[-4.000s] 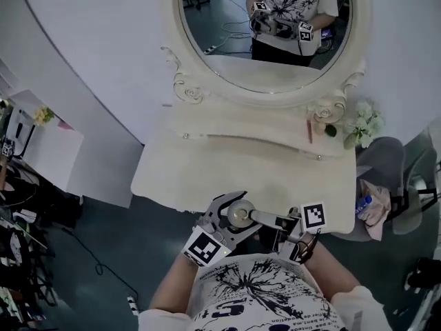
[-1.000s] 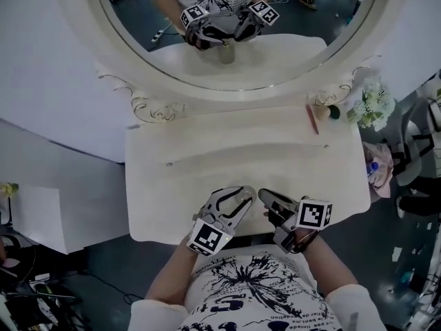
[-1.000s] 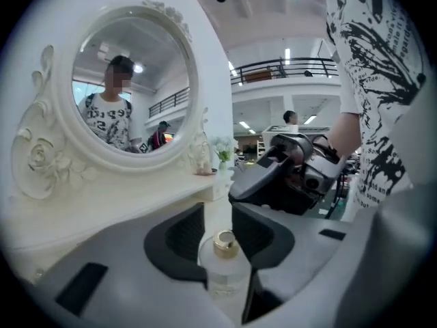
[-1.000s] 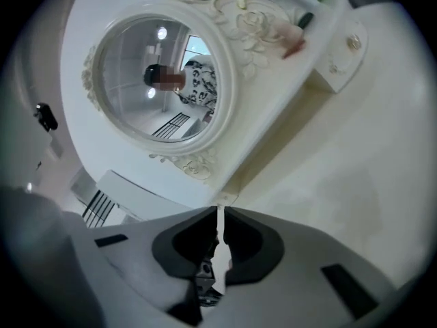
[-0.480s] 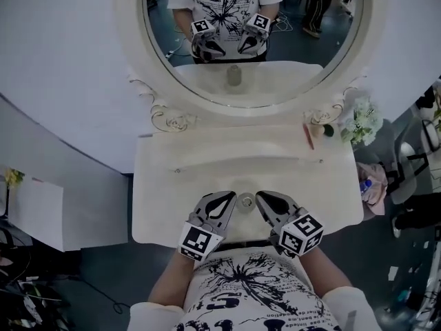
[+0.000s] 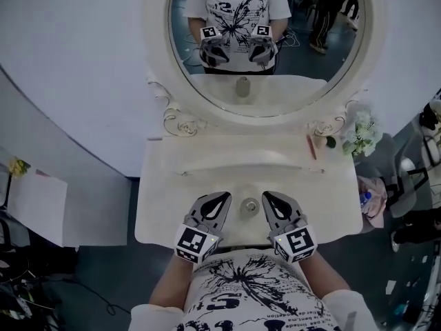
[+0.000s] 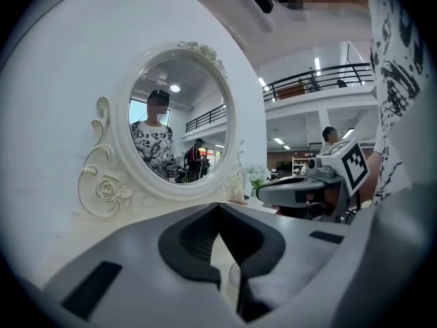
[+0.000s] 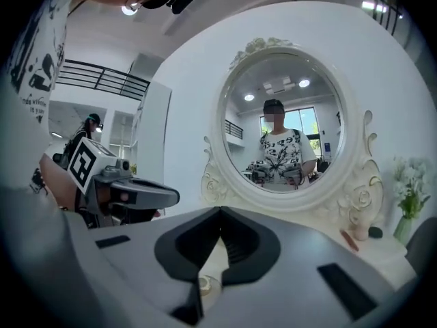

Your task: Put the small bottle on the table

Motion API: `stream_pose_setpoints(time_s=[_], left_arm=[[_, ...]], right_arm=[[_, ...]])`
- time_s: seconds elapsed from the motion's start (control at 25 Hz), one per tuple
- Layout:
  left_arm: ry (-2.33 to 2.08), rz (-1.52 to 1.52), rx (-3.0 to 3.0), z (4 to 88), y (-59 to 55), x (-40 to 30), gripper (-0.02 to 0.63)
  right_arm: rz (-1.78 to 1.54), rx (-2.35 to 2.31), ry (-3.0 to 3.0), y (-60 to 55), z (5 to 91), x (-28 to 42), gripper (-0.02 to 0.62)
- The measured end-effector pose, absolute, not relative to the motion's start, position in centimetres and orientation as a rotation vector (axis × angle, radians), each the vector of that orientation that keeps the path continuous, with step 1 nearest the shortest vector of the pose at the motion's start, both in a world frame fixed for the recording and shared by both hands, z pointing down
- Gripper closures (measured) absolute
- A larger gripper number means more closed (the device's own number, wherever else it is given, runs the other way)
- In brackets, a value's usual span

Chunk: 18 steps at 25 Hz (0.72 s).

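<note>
The small pale round-capped bottle (image 6: 249, 205) stands on the cream table (image 6: 172, 185) between your left gripper (image 6: 222, 197) and right gripper (image 6: 269, 197), both closed and empty; any sideways nudge could topple it.

1. Table (image 6: 200, 178): smooth, cream-painted surface with a soft satin sheen.
2. Mirror frame (image 6: 180, 123): same cream finish, carved in relief; its glass (image 6: 303, 67) is glossy.
3. Small bottle (image 6: 249, 205): shiny, metallic-looking top.
4. Left gripper (image 6: 224, 197) and right gripper (image 6: 266, 197): matt grey plastic, with black ribbed lining inside the jaws.
5. Shirt (image 6: 255, 288): white printed cloth.
</note>
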<state>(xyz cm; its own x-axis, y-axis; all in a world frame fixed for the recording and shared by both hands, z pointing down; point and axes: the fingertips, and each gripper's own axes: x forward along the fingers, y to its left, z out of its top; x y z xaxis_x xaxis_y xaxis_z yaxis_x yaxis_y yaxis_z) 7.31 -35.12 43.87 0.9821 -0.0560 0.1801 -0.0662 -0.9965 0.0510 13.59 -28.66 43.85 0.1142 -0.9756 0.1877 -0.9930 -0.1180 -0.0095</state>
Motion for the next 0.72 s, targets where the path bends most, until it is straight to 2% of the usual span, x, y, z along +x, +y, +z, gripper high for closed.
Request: stream_pose_setpoints(time_s=[0.72], left_arm=[[-0.118,0.256,3.105,42.89,-35.53,6.71,0.586]], right_arm=[[0.208,2.23,-2.016,-29.22,43.29,13.36,0.578]])
